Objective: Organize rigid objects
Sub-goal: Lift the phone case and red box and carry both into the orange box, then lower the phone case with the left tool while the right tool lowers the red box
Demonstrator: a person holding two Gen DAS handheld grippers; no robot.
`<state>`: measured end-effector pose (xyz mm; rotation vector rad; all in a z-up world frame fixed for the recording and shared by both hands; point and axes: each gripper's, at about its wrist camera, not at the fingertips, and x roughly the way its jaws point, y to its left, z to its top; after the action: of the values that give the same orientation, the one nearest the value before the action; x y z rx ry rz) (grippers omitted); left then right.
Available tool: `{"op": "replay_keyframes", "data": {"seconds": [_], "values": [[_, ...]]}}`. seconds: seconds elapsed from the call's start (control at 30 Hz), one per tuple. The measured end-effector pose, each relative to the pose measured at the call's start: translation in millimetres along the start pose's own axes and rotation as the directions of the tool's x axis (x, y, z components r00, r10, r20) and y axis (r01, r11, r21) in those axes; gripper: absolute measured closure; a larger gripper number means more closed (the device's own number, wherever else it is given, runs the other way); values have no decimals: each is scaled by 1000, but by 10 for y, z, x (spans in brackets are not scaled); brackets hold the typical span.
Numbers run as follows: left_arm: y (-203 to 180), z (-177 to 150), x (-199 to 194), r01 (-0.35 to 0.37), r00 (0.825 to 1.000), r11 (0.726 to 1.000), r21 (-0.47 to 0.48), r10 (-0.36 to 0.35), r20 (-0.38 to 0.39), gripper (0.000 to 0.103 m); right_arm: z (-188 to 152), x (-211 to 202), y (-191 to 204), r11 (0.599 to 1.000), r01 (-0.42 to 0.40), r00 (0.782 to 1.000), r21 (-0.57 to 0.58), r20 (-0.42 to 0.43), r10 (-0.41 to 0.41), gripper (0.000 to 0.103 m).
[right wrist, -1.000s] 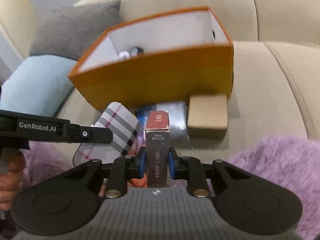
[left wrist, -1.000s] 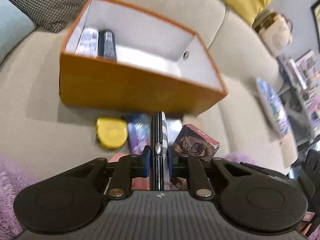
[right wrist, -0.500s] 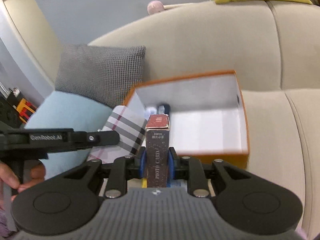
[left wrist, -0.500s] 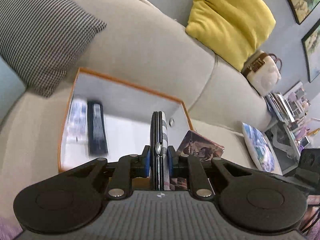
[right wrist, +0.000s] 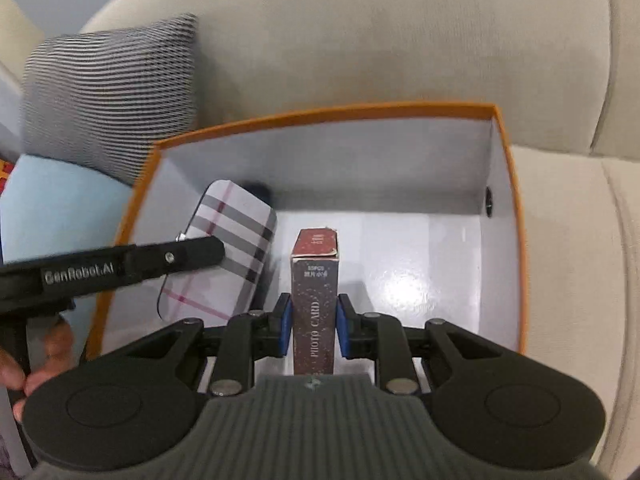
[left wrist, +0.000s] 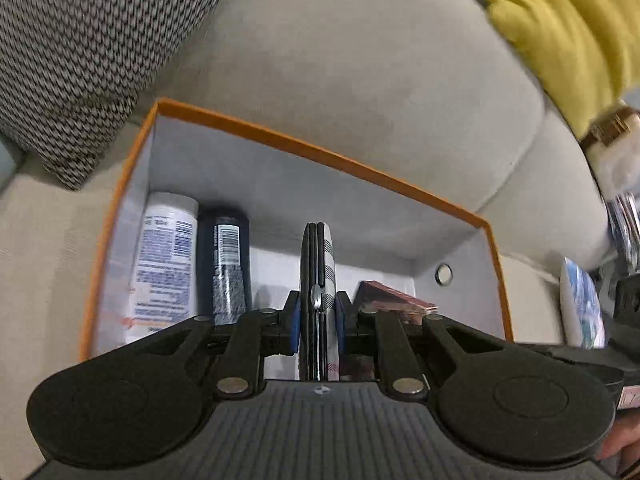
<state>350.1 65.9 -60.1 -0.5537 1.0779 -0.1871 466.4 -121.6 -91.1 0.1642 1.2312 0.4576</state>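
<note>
An orange box (left wrist: 320, 152) with a white inside sits on the beige sofa; it also shows in the right wrist view (right wrist: 332, 114). My left gripper (left wrist: 317, 316) is shut on a flat plaid case (left wrist: 318, 264), held on edge over the box's left half; the case also shows in the right wrist view (right wrist: 228, 240). My right gripper (right wrist: 314, 320) is shut on a dark red photo card box (right wrist: 314, 276), held upright over the box's middle; it also shows in the left wrist view (left wrist: 394, 300). A white bottle (left wrist: 164, 260) and a dark bottle (left wrist: 226, 264) lie inside along the left wall.
A black-and-white patterned cushion (left wrist: 80, 52) leans left of the box, with a light blue cushion (right wrist: 56, 208) below it. A yellow cushion (left wrist: 560, 28) and a bag (left wrist: 616, 144) sit far right. The sofa backrest (right wrist: 360, 40) rises behind the box.
Both grippers rose from the objects in front of the box and moved forward over its open top, carrying the plaid case and the photo card box.
</note>
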Motion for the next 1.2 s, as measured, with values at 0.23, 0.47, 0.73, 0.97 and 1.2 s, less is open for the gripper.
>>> {"op": "replay_keyframes", "data": {"seconds": [0.23, 0.47, 0.73, 0.97, 1.2], "values": [[134, 109, 388, -15, 999, 996, -84, 12, -40, 85, 255, 322, -55, 999, -13, 999, 34, -49, 15, 80], [177, 74, 524, -30, 999, 996, -80, 26, -44, 84, 380, 522, -170, 996, -2, 999, 84, -37, 5, 80], [-97, 86, 538, -177, 980, 975, 134, 187, -67, 76, 404, 567, -74, 992, 122, 992, -21, -18, -123, 69], [-315, 71, 475, -206, 970, 921, 332, 237, -54, 64, 378, 641, 134, 961, 173, 981, -215, -47, -187, 62], [-465, -187, 394, -127, 965, 779, 614, 241, -107, 59, 161, 579, 194, 887, 142, 970, -438, -116, -213, 44]]}}
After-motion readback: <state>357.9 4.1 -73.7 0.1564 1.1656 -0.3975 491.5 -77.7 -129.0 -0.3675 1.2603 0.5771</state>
